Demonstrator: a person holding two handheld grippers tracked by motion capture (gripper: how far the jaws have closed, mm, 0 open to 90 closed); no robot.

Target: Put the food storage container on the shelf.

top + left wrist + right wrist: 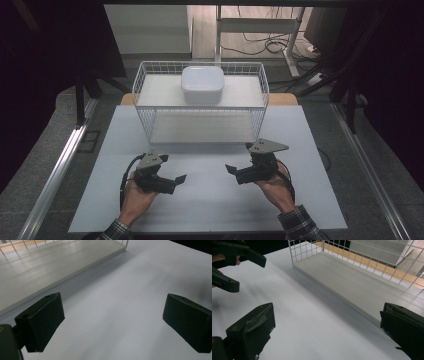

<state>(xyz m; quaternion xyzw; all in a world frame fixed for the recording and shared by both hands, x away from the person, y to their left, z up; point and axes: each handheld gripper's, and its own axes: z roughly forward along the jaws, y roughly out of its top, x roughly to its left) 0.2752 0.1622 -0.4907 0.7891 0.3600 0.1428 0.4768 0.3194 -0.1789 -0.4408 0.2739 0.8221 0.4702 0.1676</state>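
A white wire rack [145,95] with two shelves stands at the back of the white table board [210,205]. A white rounded square container [201,84] sits on its upper shelf. My left gripper [173,168] is held low over the board in front of the rack's left end, open and empty. My right gripper [239,157] hovers in front of the rack's right end, also open and empty. In the left gripper view the jaws stand wide apart around the left gripper [113,322], over bare board beside the rack's lower shelf [50,265]. The right gripper [327,332] faces the lower shelf [352,277].
The other hand's gripper [234,267] shows at the upper left of the right gripper view. Metal rails [60,165] run along both sides of the table. A desk frame and cables [270,40] lie on the floor behind the rack.
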